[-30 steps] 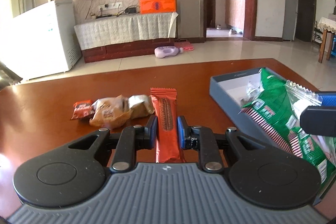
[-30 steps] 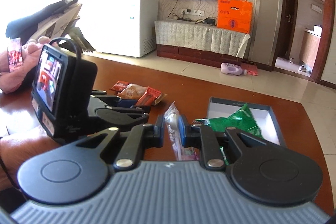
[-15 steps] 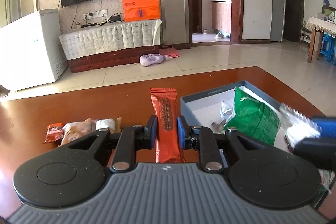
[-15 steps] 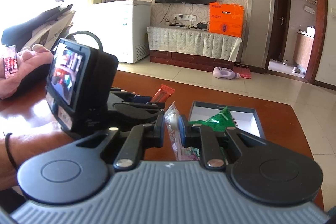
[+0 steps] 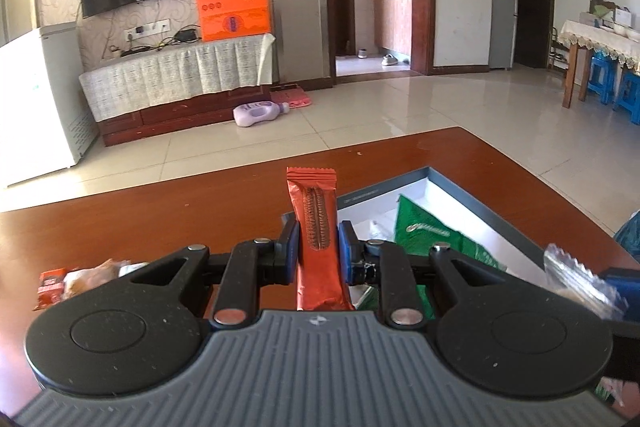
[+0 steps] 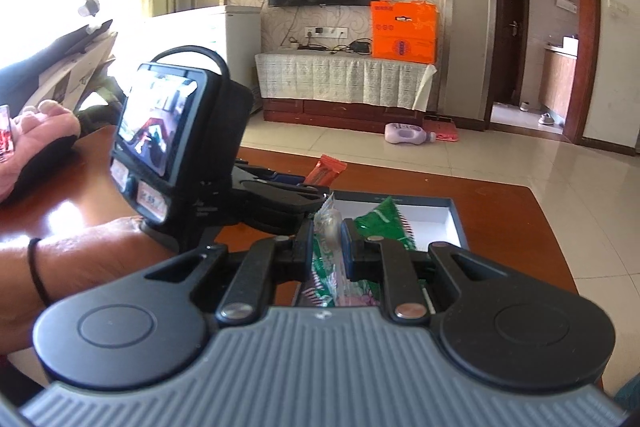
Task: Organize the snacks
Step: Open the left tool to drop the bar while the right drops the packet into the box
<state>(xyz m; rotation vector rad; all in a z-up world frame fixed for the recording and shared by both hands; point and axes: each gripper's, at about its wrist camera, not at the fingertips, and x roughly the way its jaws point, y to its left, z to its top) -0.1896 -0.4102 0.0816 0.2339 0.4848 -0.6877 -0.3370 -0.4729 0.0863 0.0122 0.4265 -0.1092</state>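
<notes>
Left gripper (image 5: 318, 241): clamped on a red foil snack bar (image 5: 316, 227) (upright), above the grey open box's (image 5: 472, 205) left edge.
Right gripper (image 6: 326, 241): clamped on a clear crinkled wrapper (image 6: 329, 227).

left gripper (image 5: 318, 253) clamped, right gripper (image 6: 327, 241) clamped (side by side)

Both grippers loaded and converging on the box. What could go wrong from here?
1. The left gripper pinches the orange bar low down, so the long free end may swing or catch the gray box rim.
2. The right gripper and its clear packet sit close beside the left; they could collide.
3. The green bag fills the middle, so drops may slide off.
</notes>
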